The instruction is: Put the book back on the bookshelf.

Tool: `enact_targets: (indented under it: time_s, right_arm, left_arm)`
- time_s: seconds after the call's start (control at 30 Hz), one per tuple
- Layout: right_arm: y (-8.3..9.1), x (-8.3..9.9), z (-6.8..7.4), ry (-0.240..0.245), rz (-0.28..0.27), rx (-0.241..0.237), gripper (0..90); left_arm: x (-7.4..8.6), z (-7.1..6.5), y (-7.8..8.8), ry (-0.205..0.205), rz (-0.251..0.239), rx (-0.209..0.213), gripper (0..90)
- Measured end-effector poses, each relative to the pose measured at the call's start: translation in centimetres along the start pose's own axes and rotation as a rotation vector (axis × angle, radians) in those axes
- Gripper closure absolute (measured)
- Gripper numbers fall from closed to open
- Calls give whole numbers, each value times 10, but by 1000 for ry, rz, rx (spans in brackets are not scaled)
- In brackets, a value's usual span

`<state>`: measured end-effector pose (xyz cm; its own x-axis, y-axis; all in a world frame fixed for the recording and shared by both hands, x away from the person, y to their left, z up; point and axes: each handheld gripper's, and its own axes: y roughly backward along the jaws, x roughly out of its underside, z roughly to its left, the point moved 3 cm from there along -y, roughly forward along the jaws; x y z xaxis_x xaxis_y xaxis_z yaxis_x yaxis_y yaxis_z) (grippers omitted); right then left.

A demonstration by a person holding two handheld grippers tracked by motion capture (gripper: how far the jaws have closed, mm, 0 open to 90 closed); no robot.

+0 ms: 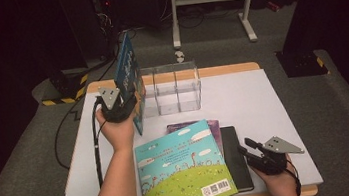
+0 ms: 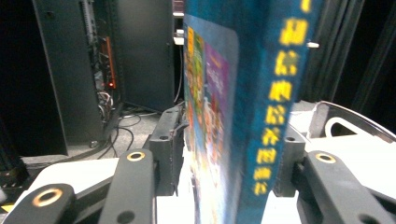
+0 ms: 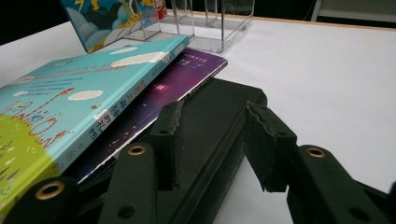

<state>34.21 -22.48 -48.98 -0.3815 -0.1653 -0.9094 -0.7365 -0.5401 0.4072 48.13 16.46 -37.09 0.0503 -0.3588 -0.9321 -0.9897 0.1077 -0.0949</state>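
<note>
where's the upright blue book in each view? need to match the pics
High view: blue book upper left, between left claw jaws.
Left gripper view: centre, spine facing camera.
Right gripper view: top left corner.
Shared landmark: clear rack, beside the book.

An upright book stands left of the divider rack; three stacked books lie before it.

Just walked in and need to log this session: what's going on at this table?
A person is sorting books into a clear divided rack. The left gripper has a blue picture book standing upright between its jaws beside the rack's left end; the jaws sit apart from its covers. The right gripper rests open at a black book, part of a pile under a light blue book.
</note>
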Motion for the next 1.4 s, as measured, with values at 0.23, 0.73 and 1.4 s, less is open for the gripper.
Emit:
enact_targets:
  time_s: [0.23,0.73,1.4]
  right_arm:
    - [-1,0,0,3,4,-2,569]
    - [-3,1,2,12,13,-1,564]
    - [-4,1,5,36,14,-15,545]
  left_arm:
    - [-1,-1,5,20,14,28,496]
    - [9,6,22,52,95,90,340]
    - [28,28,55,109,215,74,290]
